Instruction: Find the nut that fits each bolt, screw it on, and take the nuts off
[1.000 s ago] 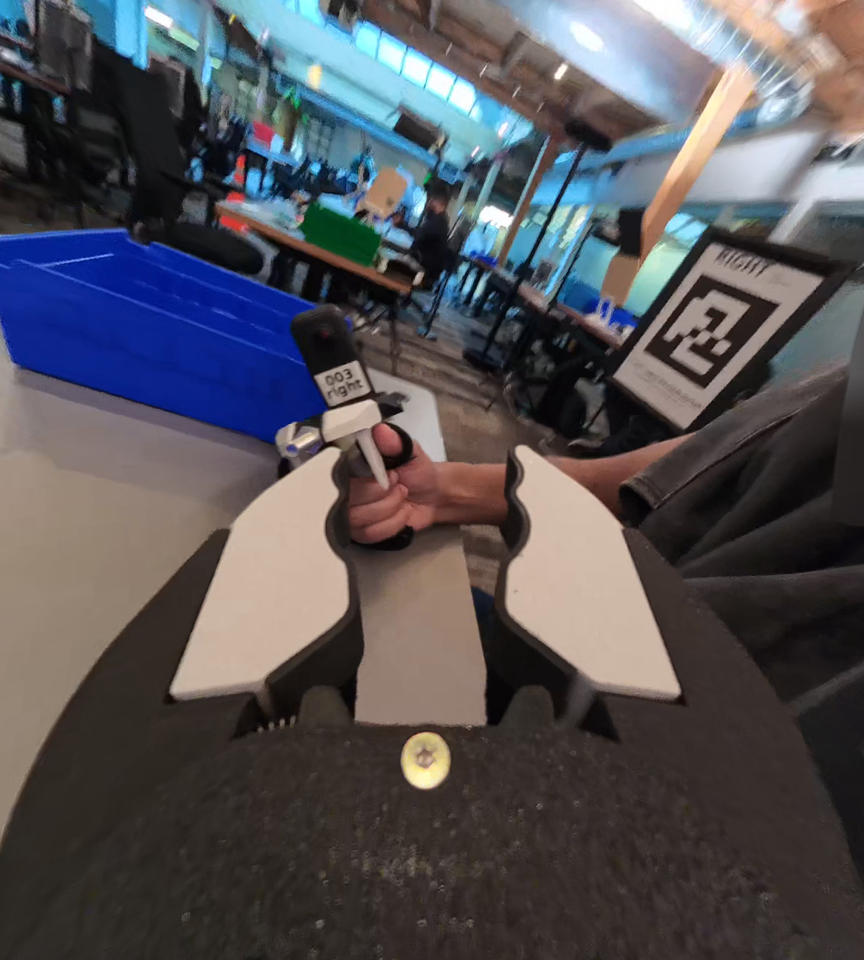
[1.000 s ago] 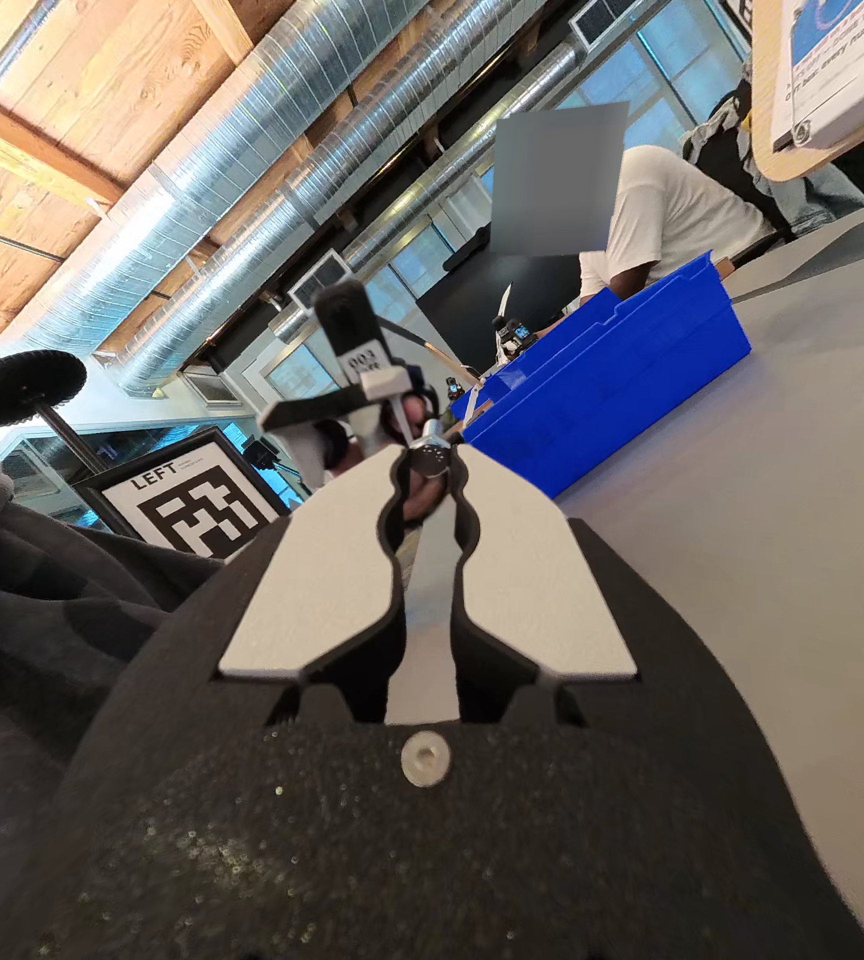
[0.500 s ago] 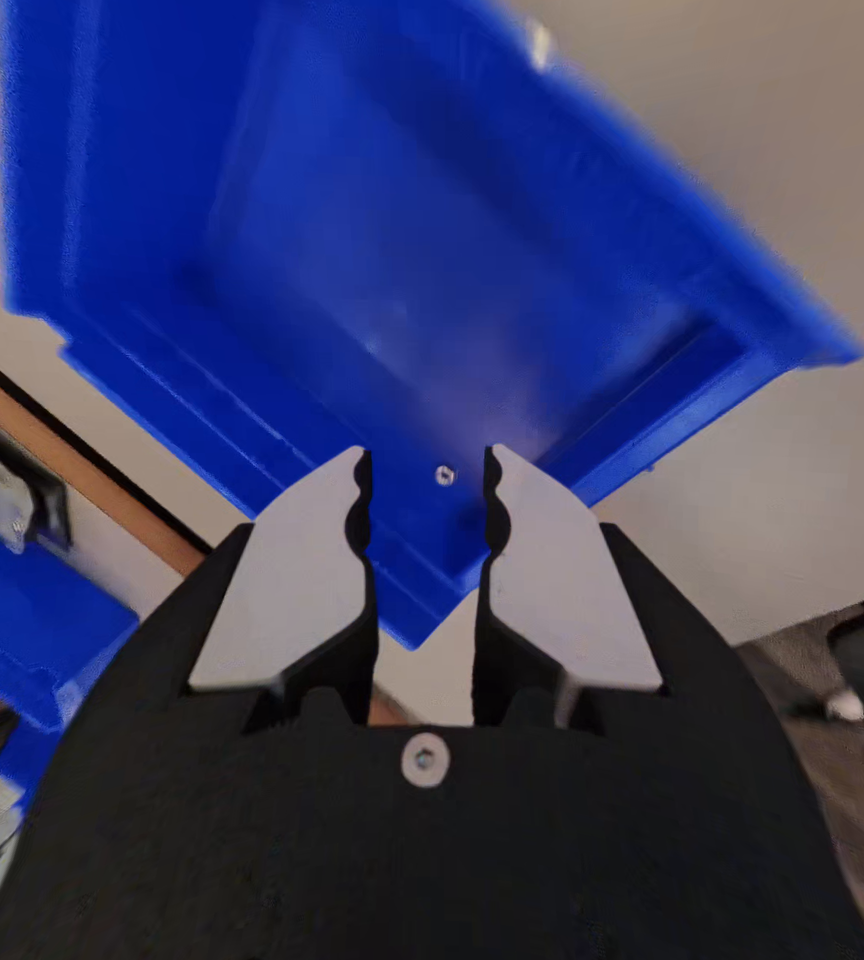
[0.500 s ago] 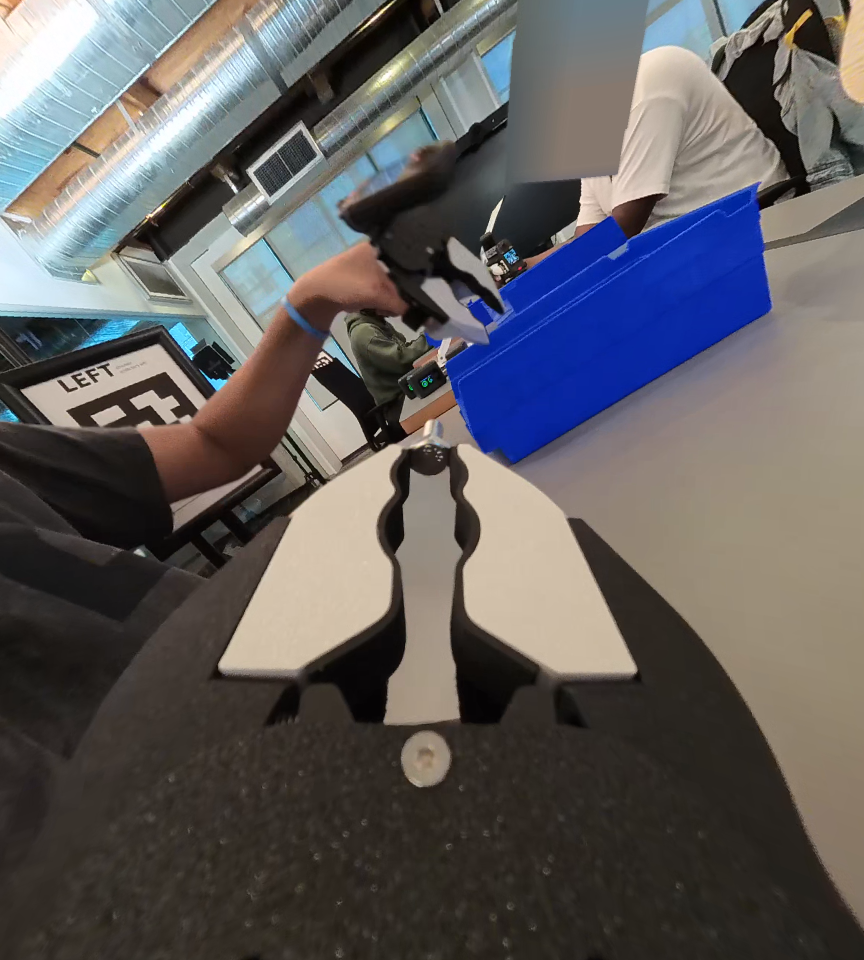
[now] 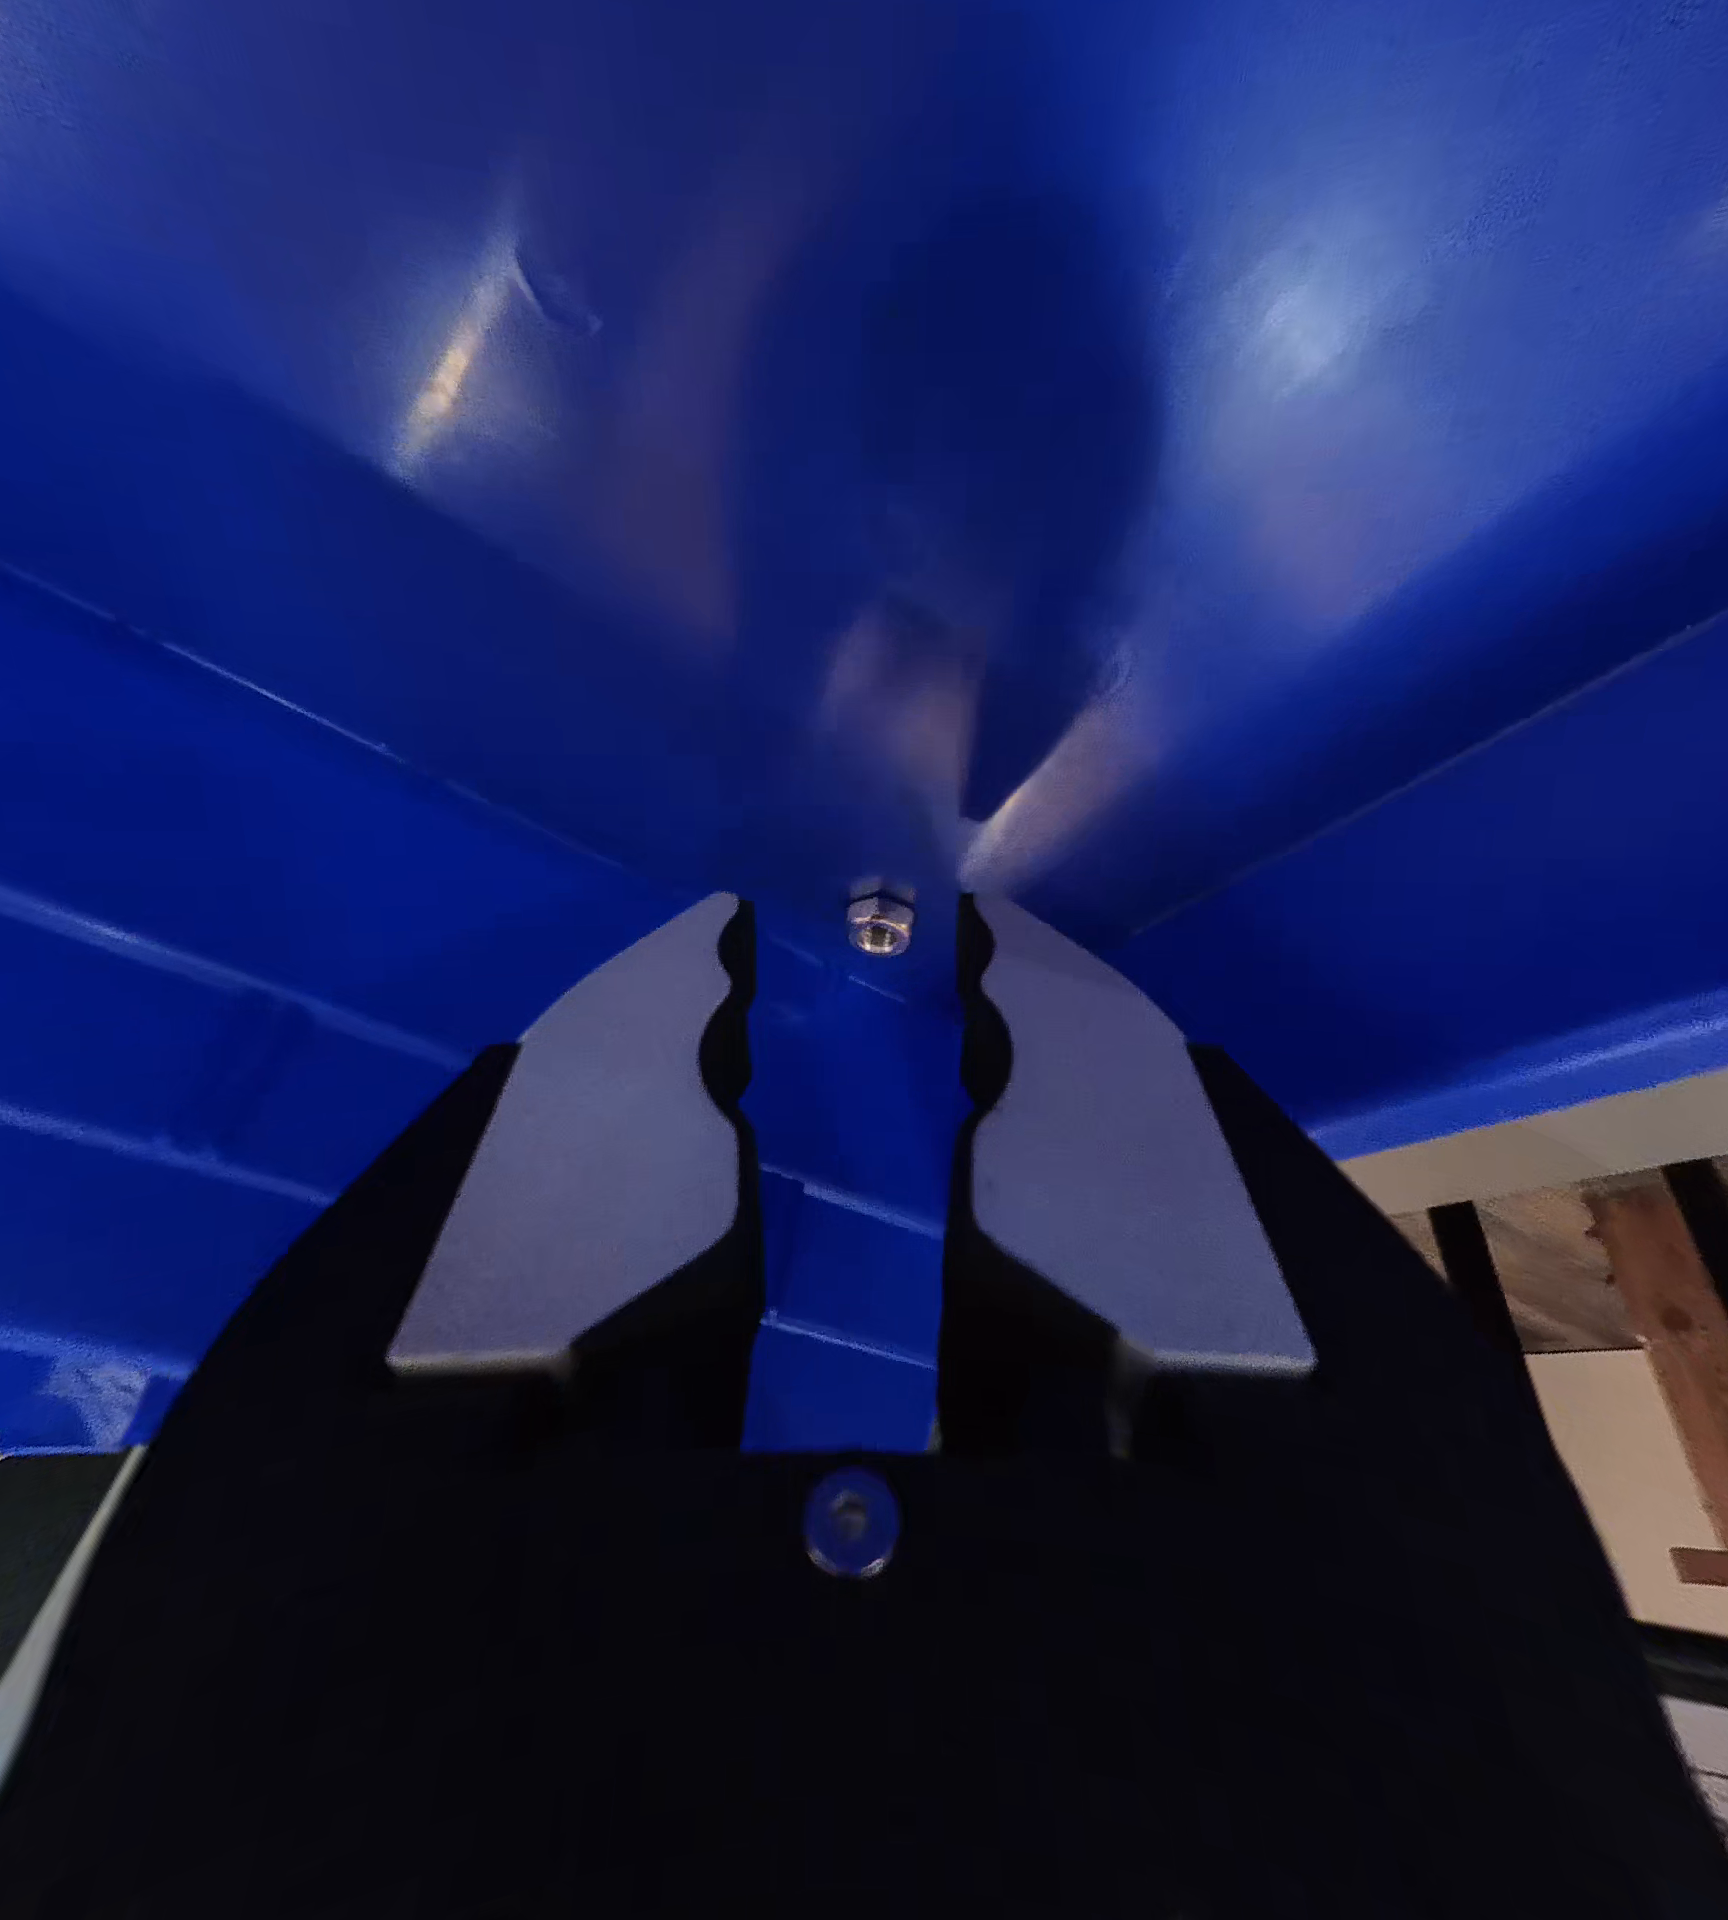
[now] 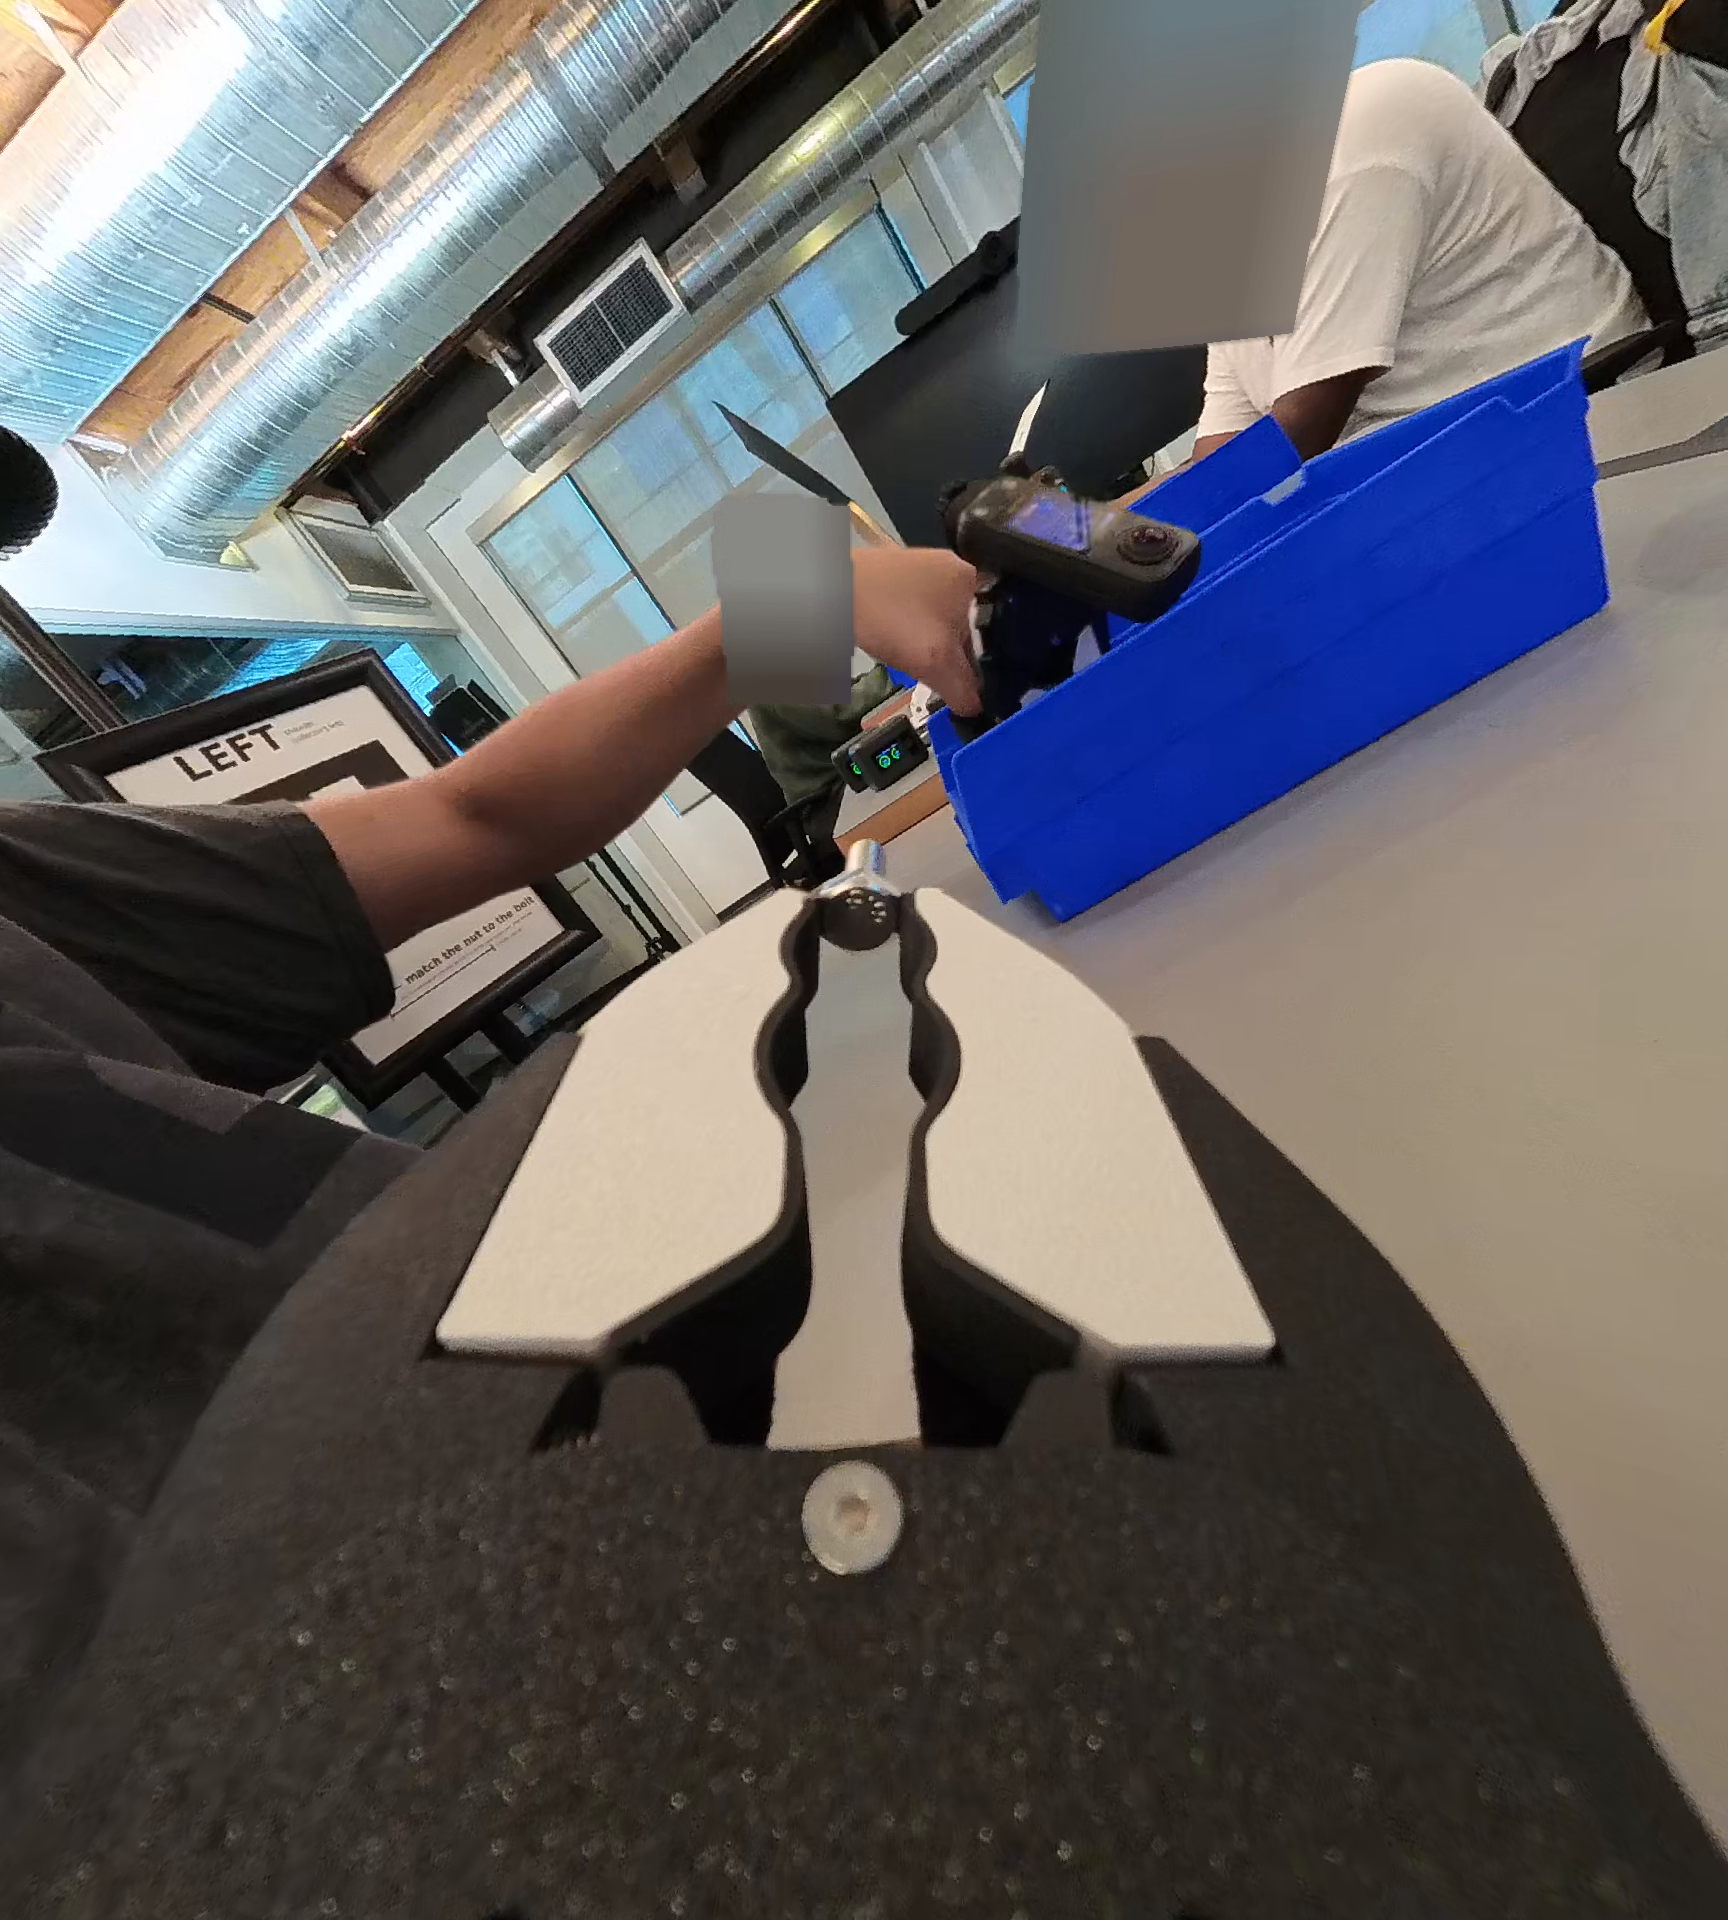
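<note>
A small silver nut (image 5: pixel 879 925) lies on the floor of the blue bin (image 5: pixel 216 935). My left gripper (image 5: pixel 855 914) is open inside the bin, its fingertips on either side of the nut, not closed on it. In the right wrist view the left gripper's body (image 6: pixel 1068 551) dips into the same blue bin (image 6: pixel 1307 707), its fingers hidden by the wall. My right gripper (image 6: pixel 858 914) is shut on a silver bolt (image 6: pixel 860 914) by its head, with the shank pointing away, held above the grey table (image 6: pixel 1462 1039).
A person's arm (image 6: pixel 579 748) reaches from the left to the bin. A framed marker sign (image 6: pixel 320 769) stands at the left beyond the table edge. Another person in a white shirt (image 6: pixel 1411 229) sits behind the bin. The left gripper's tips are roughly 40 centimeters from the right gripper's.
My left gripper has swung from facing the right gripper to pointing down into the blue bin, and has dropped close around the nut. The right gripper still holds the bolt, nearly still.
</note>
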A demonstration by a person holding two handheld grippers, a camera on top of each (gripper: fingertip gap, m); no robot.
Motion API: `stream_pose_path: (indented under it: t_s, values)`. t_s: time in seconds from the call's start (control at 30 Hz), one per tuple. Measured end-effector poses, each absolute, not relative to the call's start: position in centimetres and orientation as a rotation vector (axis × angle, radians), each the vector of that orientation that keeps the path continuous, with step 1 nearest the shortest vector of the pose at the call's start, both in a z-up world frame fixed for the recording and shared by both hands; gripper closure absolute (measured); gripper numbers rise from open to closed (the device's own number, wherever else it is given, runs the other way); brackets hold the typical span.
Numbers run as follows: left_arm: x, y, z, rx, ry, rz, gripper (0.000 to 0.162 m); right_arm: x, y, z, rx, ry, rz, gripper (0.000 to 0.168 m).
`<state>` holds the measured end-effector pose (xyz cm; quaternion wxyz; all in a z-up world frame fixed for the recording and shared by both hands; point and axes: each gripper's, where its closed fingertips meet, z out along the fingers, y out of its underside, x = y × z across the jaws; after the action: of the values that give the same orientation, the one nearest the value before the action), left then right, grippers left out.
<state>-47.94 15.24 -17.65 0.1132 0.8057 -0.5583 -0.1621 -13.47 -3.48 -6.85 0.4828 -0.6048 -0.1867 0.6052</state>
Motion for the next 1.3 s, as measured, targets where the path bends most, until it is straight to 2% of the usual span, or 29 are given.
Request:
stream_pose_path:
  t_s: [0.33, 0.47, 0.53, 0.8, 0.9, 1.03, 1.17, 1.3]
  values:
    - [-49.6, 14.6, -18.7, 2.295, -1.579, -0.511, 0.13, -13.9, -3.7, -6.9, -1.477, -0.479, 1.476, 0.154]
    - [-49.9, 14.3, -18.7, 2.246, -1.571, -0.536, 0.135, -13.7, -3.7, -6.9, -1.473, -0.477, 1.476, 0.154]
    - [-50.3, 13.7, -18.7, 2.208, -1.563, -0.537, 0.148, -13.8, -3.8, -6.8, -1.473, -0.481, 1.481, 0.154]
    - [-48.9, 14.4, -17.4, 2.337, -1.71, -0.437, 0.148, -14.1, -4.0, -6.9, -1.479, -0.501, 1.472, 0.154]
    - [-45.3, 14.6, -14.4, 2.574, -1.833, -0.158, 0.148, -14.1, -3.9, -7.1, -1.487, -0.504, 1.453, 0.154]
    - [-38.5, 12.2, -8.5, 2.777, -2.084, 0.537, 0.148, -14.2, -3.7, -7.3, -1.501, -0.529, 1.384, 0.154]
    - [-31.7, 6.3, -3.7, 2.562, -2.31, 1.299, 0.148, -14.4, -3.4, -7.4, -1.5, -0.581, 1.267, 0.154]
    - [-26.4, 1.8, -3.6, 2.239, -2.355, 1.593, 0.148, -14.1, -3.0, -6.8, -1.486, -0.629, 1.171, 0.154]
